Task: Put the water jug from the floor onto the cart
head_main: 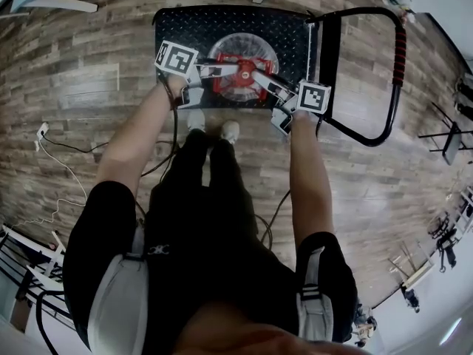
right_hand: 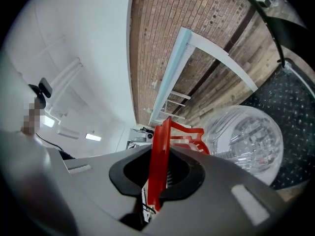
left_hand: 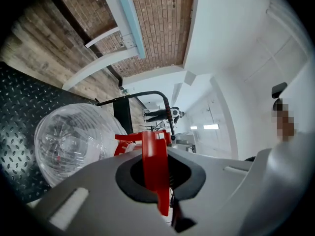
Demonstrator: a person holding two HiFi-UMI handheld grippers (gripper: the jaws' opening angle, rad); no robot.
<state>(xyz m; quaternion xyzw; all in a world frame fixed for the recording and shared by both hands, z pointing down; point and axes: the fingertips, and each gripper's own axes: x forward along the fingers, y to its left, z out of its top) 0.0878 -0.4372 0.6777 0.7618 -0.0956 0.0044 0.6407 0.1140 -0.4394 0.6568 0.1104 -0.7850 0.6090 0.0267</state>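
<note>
Jug (head_main: 244,49): we find it over the middle of the cart (head_main: 181,28).
Claws: our left claw (head_main: 226,70) and right claw (head_main: 257,75) meet on the jug's handle (head_main: 235,82) from either side.
Push bar (head_main: 399,58): at the cart's right end.
Shoes (head_main: 230,131): on the floor (head_main: 89,87), just before the cart.

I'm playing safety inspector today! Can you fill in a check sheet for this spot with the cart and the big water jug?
Surface: black bumpy cart deck on a wood-plank floor.
Job's things: clear water jug with a red handle, over the deck; cannot tell if it rests there.
Clutter: nothing seen.
Grippers: left gripper and right gripper both shut on the red handle.
Cables: white cable on the floor at left; dark cable by the person's legs.
Surroundings: cart's push bar with red grip, brick wall, white table frame.
</note>
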